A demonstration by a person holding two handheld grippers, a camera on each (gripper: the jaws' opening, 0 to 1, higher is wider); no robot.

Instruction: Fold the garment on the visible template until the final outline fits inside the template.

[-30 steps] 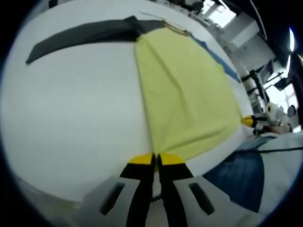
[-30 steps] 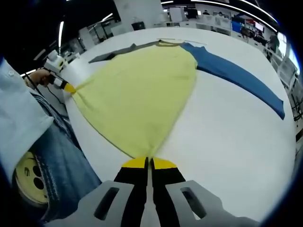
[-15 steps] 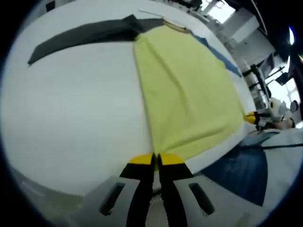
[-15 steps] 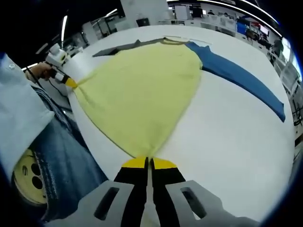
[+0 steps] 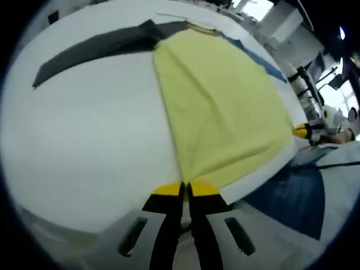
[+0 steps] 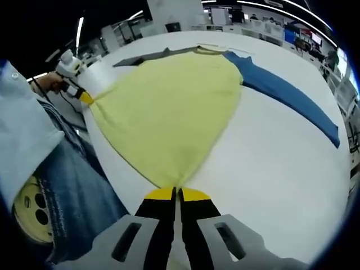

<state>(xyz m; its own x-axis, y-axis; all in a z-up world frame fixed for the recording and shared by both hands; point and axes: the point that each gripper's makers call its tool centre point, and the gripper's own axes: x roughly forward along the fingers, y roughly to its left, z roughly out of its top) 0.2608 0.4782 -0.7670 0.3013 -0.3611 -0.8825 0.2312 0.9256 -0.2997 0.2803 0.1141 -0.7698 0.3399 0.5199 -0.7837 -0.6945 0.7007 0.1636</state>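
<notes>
A yellow garment (image 5: 219, 112) lies spread on the white tabletop (image 5: 84, 129), its body running from the near edge toward the far side. A dark grey sleeve (image 5: 95, 48) stretches out flat to the left from its far end, and a blue sleeve (image 6: 287, 93) stretches out flat to the right.

In the left gripper view, the left hand-held gripper (image 5: 184, 188) has its yellow-tipped jaws pressed together on the near left corner of the garment's hem, with the cloth drawn to a point where it enters them. In the right gripper view, the right hand-held gripper (image 6: 176, 194) is likewise closed tight on the near right corner of the hem, and the fabric fans out from that pinch toward the far side.

The hem between the two corners runs along the near edge of the tabletop. Each gripper also appears small in the other's view, at the opposite hem corner: the left one at the left of the right gripper view, held in a hand (image 6: 50, 83).

The person's light sleeve (image 6: 22, 140) and blue jeans (image 6: 67, 197) stand just beside the near edge.
</notes>
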